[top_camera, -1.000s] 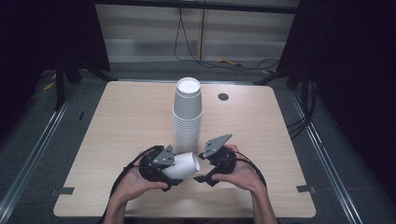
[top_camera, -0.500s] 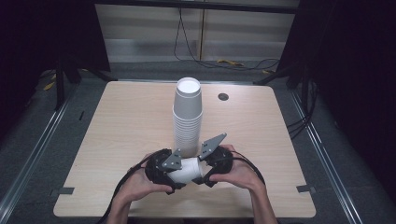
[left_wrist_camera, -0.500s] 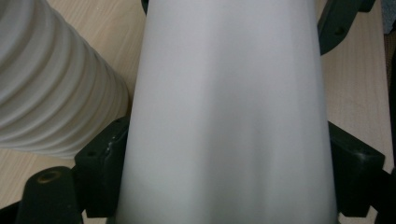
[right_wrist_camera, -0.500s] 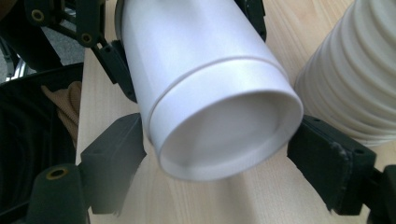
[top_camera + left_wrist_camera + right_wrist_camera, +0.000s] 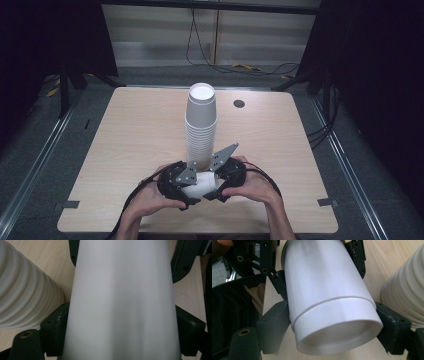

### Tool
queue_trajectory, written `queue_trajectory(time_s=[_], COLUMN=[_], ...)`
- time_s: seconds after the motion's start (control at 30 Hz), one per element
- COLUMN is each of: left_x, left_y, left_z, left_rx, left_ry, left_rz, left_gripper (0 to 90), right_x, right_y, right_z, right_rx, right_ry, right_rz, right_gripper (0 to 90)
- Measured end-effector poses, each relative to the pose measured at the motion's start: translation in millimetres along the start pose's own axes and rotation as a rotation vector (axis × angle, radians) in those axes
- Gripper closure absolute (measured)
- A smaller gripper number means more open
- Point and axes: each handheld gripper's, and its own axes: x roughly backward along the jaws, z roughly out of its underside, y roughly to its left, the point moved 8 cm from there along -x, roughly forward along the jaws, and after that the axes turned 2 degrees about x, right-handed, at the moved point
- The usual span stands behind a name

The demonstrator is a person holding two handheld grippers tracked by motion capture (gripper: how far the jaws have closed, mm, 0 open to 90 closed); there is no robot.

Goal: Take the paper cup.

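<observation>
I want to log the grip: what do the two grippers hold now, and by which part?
Both hold the white nested paper cups, lying sideways: left gripper on the inner cup's wall, right gripper on the outer cup's wall.

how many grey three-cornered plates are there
2. One grey plate tops the left tongs, near the foot of the cup stack. The other plate tops the right tongs, tilted up beside that stack.

No readable txt, labels, brands or nos. anywhere on cups, grippers or table.

Cup rim (image 5: 120,302) (cropped, blurred)
</observation>
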Motion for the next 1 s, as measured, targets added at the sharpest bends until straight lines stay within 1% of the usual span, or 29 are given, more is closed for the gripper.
queue_trajectory(time_s=[0.1, 0.13, 0.23, 0.27, 0.3, 0.33, 0.37, 0.47, 0.53, 0.57, 0.6, 0.7, 0.77, 0.8, 0.83, 0.93, 1.0], left_x=[-0.2, -0.2, 0.4, 1.3, 1.6, 2.5, 2.1, 2.2, 1.9, 1.0, 1.2, 1.0, 1.3, 1.2, 1.5, 1.8, 2.5], left_y=[-0.1, 0.4, -1.3, -0.9, -2.0, -1.7, -1.4, -1.4, -2.5, -2.1, -2.7, -4.0, -4.0, -4.2, -4.3, -5.1, -5.4], left_z=[-0.5, -1.0, -1.5, -1.9, -3.6, -3.3, -3.8, -3.8, -2.4, -2.2, -1.0, -1.4, -0.5, -0.1, 0.3, 0.6, 1.3], left_rx=[0.001, -0.008, 0.000, -0.014, 0.000, -0.001, -0.005, -0.009, -0.001, -0.004, 0.003, -0.006, -0.016, -0.017, -0.025, -0.023, -0.039], left_ry=[-0.011, -0.012, -0.003, 0.005, -0.010, -0.003, -0.006, -0.001, 0.009, 0.002, 0.009, 0.001, 0.009, 0.004, 0.004, -0.017, -0.022], left_rz=[-0.006, -0.005, -0.006, -0.016, -0.015, -0.015, -0.015, -0.014, -0.006, -0.010, -0.007, -0.007, -0.001, 0.002, 0.004, 0.007, 0.019], left_gripper=[16.7, 16.7, 16.7, 16.8, 16.8, 16.8, 16.8, 16.8, 16.8, 16.8, 16.8, 16.8, 16.8, 16.7, 16.6, 15.5, 14.6], right_x=[0.7, 0.8, 0.3, 0.5, 0.2, 0.2, 0.0, -0.6, -1.9, -2.5, -3.1, -4.0, -3.9, -3.7, -3.3, -1.9, -1.5], right_y=[0.5, 0.8, 1.3, 1.9, 1.9, 1.6, 1.6, 2.2, 2.2, 2.7, 2.7, 3.4, 4.7, 4.3, 4.7, 4.9, 6.2], right_z=[-0.7, -0.7, -2.1, -2.3, -2.6, -3.1, -4.1, -5.0, -4.8, -4.4, -4.3, -4.3, -3.7, -3.9, -3.7, -4.3, -4.6], right_rx=[0.004, 0.003, 0.013, 0.010, 0.010, 0.009, 0.014, 0.016, 0.013, 0.011, 0.010, 0.007, -0.001, 0.003, 0.001, 0.012, 0.005], right_ry=[-0.010, -0.011, -0.019, -0.019, -0.020, -0.026, -0.034, -0.028, -0.023, -0.018, -0.014, -0.010, -0.002, -0.006, -0.008, -0.021, -0.018], right_rz=[-0.003, -0.002, 0.006, 0.003, 0.001, -0.003, -0.009, -0.007, -0.008, -0.012, -0.012, -0.021, -0.032, -0.031, -0.039, -0.057, -0.056], right_gripper=[20.4, 20.4, 20.0, 19.9, 19.6, 19.2, 19.6, 19.4, 19.2, 19.3, 19.4, 19.8, 20.8, 21.4, 22.3, 23.2, 23.5])
